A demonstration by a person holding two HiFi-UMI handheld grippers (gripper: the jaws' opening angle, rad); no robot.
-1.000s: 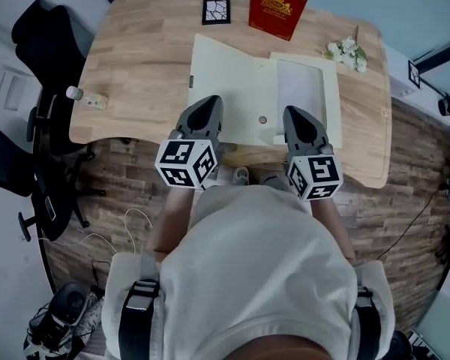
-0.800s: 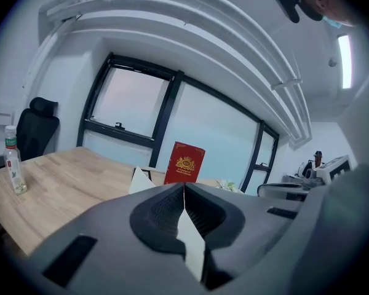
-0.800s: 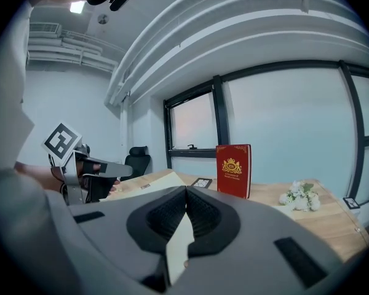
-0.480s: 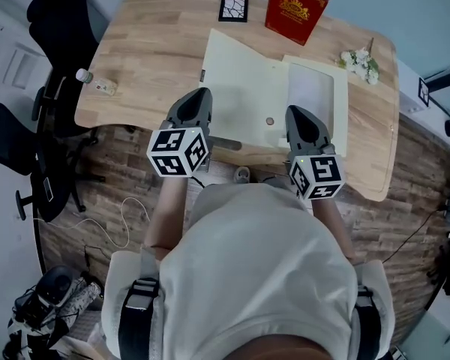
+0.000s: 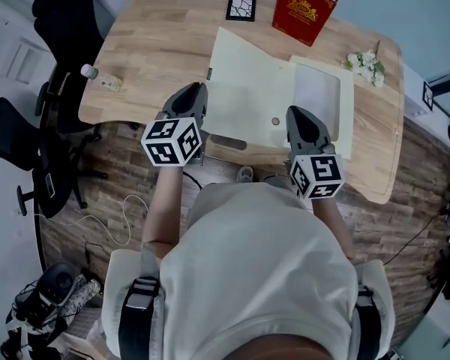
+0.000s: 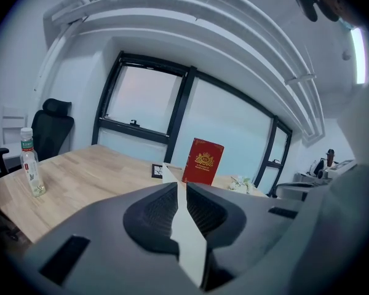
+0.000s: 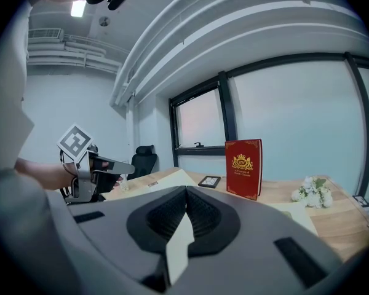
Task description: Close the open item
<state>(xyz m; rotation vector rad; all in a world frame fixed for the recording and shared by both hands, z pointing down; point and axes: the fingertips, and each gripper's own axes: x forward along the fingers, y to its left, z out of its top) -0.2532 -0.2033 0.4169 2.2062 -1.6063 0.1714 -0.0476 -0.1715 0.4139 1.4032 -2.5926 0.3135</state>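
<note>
An open cream folder (image 5: 259,88) lies on the wooden table (image 5: 157,51); its left cover is tilted up off the top. My left gripper (image 5: 193,94) is shut on that cover's near left edge, and the cream sheet (image 6: 189,241) runs between its pads in the left gripper view. At the folder's near right edge, my right gripper (image 5: 298,115) is shut on a cream sheet (image 7: 177,246). The right gripper view also shows the left gripper (image 7: 89,171) with the raised cover (image 7: 179,177) beside it.
A red book (image 5: 304,10) stands upright at the table's far edge, beside a small black framed square (image 5: 241,7). White flowers (image 5: 366,66) lie far right. A small bottle (image 5: 97,77) lies near the left edge. Black office chairs (image 5: 56,28) stand left of the table.
My left gripper has moved left and slightly away from me with the cover's edge in it, and the cover stands more tilted. The right gripper has stayed in place.
</note>
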